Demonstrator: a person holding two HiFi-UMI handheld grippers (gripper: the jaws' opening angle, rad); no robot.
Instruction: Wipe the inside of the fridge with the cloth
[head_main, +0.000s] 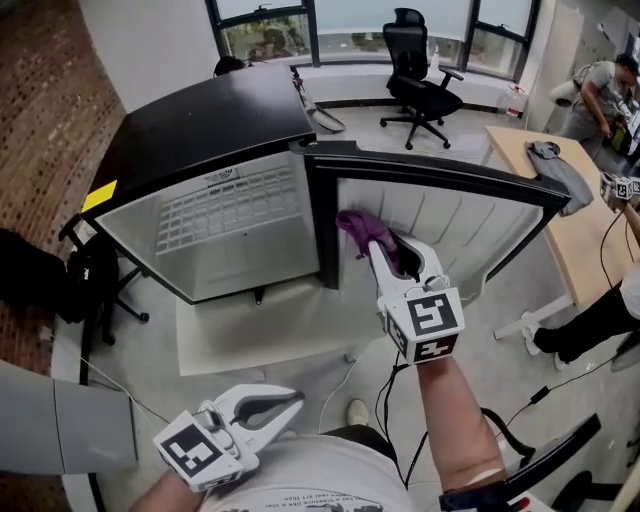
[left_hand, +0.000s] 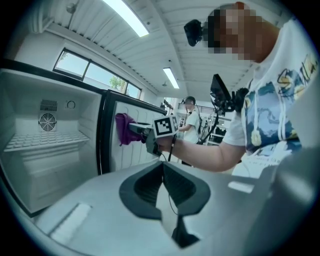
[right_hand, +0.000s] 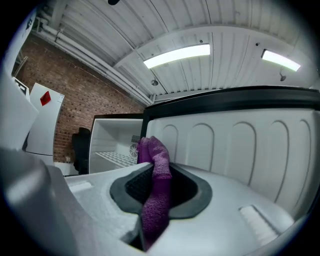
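Note:
A small black fridge (head_main: 205, 120) stands with its door (head_main: 440, 215) swung open to the right. Its white inside (head_main: 235, 230) holds a wire shelf (left_hand: 42, 141). My right gripper (head_main: 385, 250) is shut on a purple cloth (head_main: 360, 230), held against or just short of the door's ribbed inner panel (right_hand: 235, 145) near the hinge. In the right gripper view the cloth (right_hand: 156, 190) hangs between the jaws. My left gripper (head_main: 290, 400) sits low near the person's body, shut with nothing in it, well away from the fridge.
A black office chair (head_main: 420, 80) stands behind the fridge. At right is a wooden table (head_main: 565, 235) with a grey item (head_main: 560, 170) on it, and people beside it. A dark chair (head_main: 90, 280) sits left of the fridge. Cables (head_main: 385, 395) trail on the floor.

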